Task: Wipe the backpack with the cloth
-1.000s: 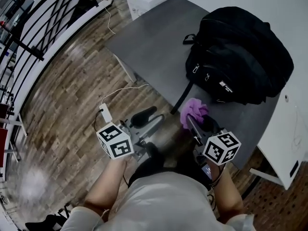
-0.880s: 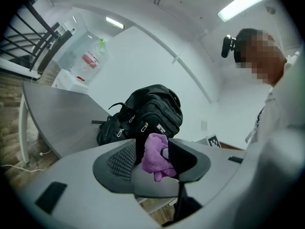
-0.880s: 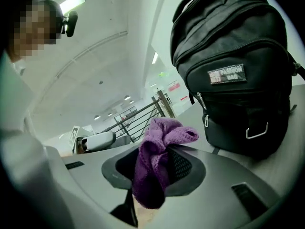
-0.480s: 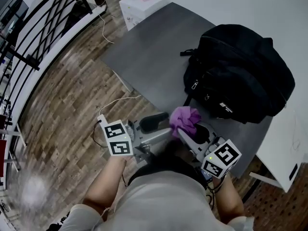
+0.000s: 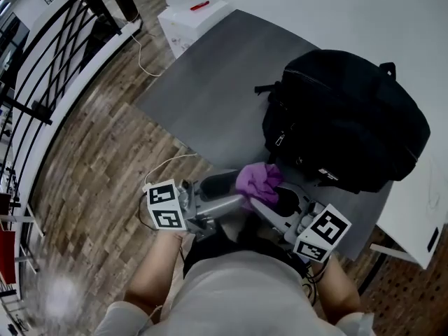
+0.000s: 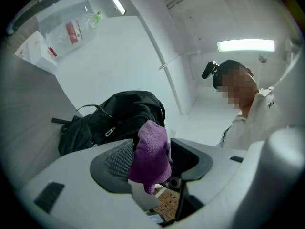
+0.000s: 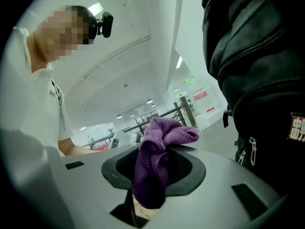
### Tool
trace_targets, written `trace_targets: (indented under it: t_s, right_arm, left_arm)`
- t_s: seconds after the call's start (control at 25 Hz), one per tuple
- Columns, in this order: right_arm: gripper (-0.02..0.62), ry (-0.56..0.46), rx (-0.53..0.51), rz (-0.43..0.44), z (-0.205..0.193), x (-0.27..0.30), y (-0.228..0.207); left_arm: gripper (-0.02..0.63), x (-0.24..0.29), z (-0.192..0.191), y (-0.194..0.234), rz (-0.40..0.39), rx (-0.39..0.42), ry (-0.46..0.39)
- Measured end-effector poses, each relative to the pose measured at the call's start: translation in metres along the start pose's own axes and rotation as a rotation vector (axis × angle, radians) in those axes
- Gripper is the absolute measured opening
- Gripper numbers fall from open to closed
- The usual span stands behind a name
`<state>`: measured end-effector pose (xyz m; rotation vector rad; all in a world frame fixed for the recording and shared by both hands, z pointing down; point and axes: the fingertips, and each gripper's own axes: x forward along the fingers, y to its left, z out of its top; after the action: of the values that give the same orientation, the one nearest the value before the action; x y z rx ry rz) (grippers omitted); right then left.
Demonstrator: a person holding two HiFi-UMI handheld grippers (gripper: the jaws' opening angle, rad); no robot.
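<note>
- We hold the right hand-held gripper [image 5: 266, 196] clenched on the purple cloth [image 5: 257, 180]. In the right gripper view its two dark pads pinch the cloth [image 7: 157, 161], which bunches above them and hangs in a fold below.
- Our left hand-held gripper [image 5: 234, 193] is released, with its jaws standing apart. In the left gripper view the same cloth [image 6: 151, 154] stands in the gap between them, close against the left pad. We cannot tell whether it touches the other one.
- The two hand-held grippers meet tip to tip at the near edge of the grey bench [image 5: 210, 96], close in front of our body, with the cloth raised between them.
- The black backpack [image 5: 350, 128] lies on its side on the bench, just beyond the cloth, and a zip pull [image 5: 279, 139] faces us. The cloth is near the bag, but we cannot tell whether it touches it.
- In the right gripper view the backpack [image 7: 257, 80] fills the right side, with a zip pull [image 7: 251, 149] hanging down.
- A white cable [image 5: 164, 163] trails over the wooden floor [image 5: 84, 159] to our left, and a dark railing [image 5: 56, 54] runs beyond it.
</note>
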<state>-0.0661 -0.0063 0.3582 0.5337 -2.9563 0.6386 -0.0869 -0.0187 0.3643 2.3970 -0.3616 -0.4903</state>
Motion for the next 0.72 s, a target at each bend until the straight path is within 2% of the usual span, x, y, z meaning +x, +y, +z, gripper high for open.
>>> trace_targets:
  t_s: [0.12,0.28,0.4,0.52,0.68,0.72]
  right_arm:
    - [0.126,0.021,-0.070,-0.136,0.005,0.016,-0.012]
    - [0.126,0.031,-0.050,-0.346,0.008,0.037,-0.035]
    - [0.126,0.047,-0.056,-0.534,0.012,0.044,-0.054]
    - [0.126,0.053,-0.104,-0.690,0.025,0.048,-0.063]
    - [0.126,0.056,-0.199,-0.819,0.046,0.049,-0.062]
    - [0.126,0.066,-0.228,-0.841,0.050,0.047,-0.060]
  left_arm:
    - [0.229,-0.012,0.020,0.021,-0.002,0.000,-0.011]
    - [0.229,-0.023,0.035,0.046,-0.024,-0.017,0.073]
    - [0.229,-0.028,0.053,0.062,-0.038,0.032,0.118]
    - [0.229,-0.030,0.071,0.070,-0.052,0.110,0.155]
    - [0.221,-0.024,0.085,0.069,-0.090,0.160,0.190]
    - [0.193,-0.022,0.086,0.069,-0.095,0.164,0.198]
